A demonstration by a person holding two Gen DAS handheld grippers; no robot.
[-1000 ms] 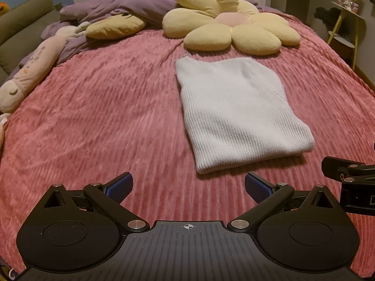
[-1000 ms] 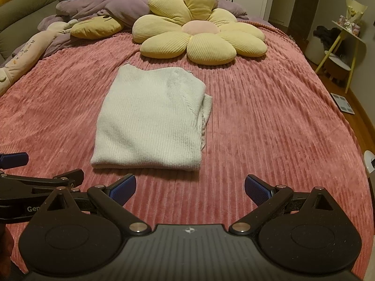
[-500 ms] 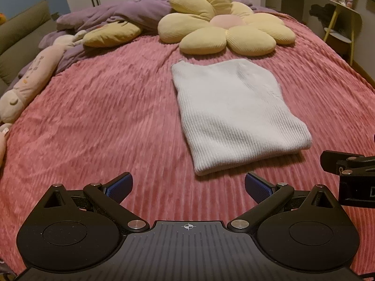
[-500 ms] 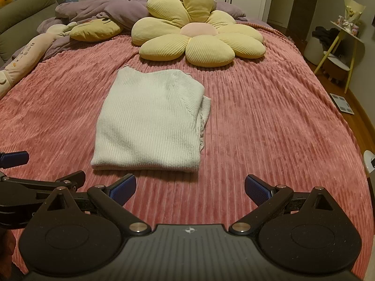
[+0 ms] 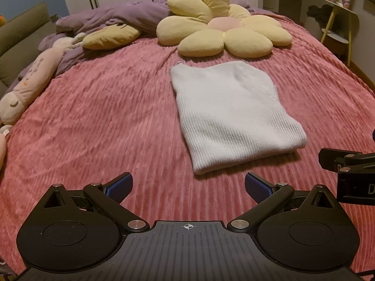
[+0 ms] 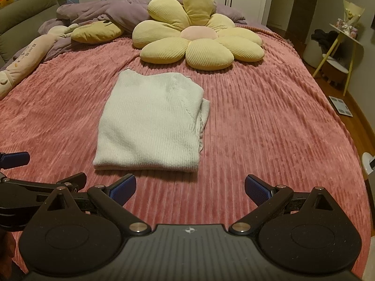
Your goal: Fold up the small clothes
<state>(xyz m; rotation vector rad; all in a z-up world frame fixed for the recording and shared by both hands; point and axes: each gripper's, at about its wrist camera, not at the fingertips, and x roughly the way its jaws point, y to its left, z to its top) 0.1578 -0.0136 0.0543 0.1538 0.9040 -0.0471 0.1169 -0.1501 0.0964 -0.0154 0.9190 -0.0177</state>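
Note:
A white ribbed knit garment (image 5: pixel 232 114) lies folded into a rectangle on the pink ribbed bedspread (image 5: pixel 105 121); it also shows in the right wrist view (image 6: pixel 152 124), with loose layers at its right edge. My left gripper (image 5: pixel 188 186) is open and empty, held short of the garment's near left corner. My right gripper (image 6: pixel 190 187) is open and empty, just short of the garment's near edge. Neither touches the cloth. Part of the right gripper shows at the right edge of the left wrist view (image 5: pixel 346 164).
A yellow flower cushion (image 6: pixel 196 42) lies beyond the garment. A yellow pillow (image 6: pixel 97 31), purple duvet (image 6: pixel 110 11) and long plush toy (image 5: pixel 30 84) sit at the back left. The bed's right edge drops to a wooden floor with a yellow side table (image 6: pixel 339 49).
Both grippers have drawn back and lifted slightly, so the garment sits a bit farther off. The garment itself has not moved. Both jaws stay open.

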